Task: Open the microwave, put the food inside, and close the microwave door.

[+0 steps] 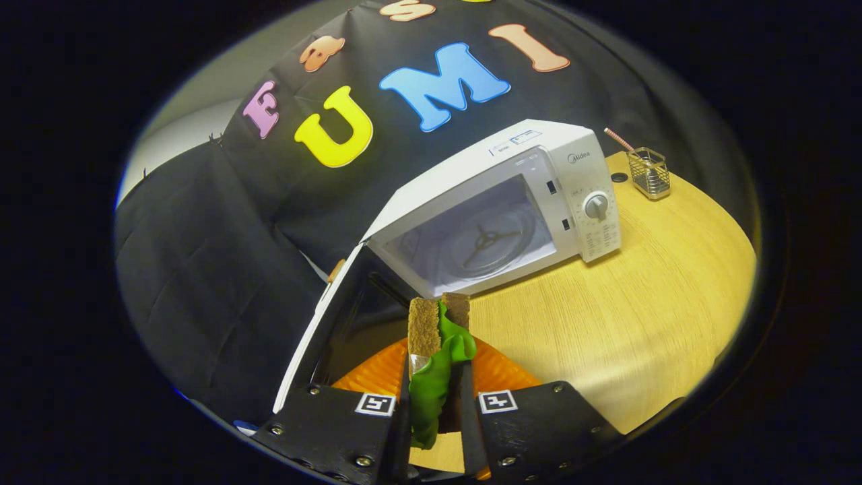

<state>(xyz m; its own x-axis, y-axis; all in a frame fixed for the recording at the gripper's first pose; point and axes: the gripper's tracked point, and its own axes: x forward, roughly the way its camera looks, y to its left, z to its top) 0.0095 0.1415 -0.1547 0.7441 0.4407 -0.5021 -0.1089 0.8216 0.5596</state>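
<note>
Held upright in the tool: a toy sandwich of two coarse, grainy brown bread slabs with a glossy, rubbery green lettuce leaf squeezed between them and flopping down over the gap. Both fingers pressed against the outer bread faces, closed on the sandwich. Below and behind it, a ribbed orange plastic plate, round-edged, resting on the near part of the pale wood-grain worktop.

Just beyond the sandwich, a boxy white microwave oven, smooth painted casing with softly rounded corners, standing on the worktop at a tilt in the fisheye view. Cavity open: inside, a clear round glass turntable with a three-armed spindle showing through it. White-framed door with a dark glass pane swung wide to the left, its lower edge close to the left finger. On the right-hand control strip, a round ribbed dial with fine printed markings around and below.

Far right, well apart from the oven, a small square wire-mesh basket, shiny metal, with a thin striped straw-like stick leaning out of it. Near it, a small dark round hole in the worktop.
</note>
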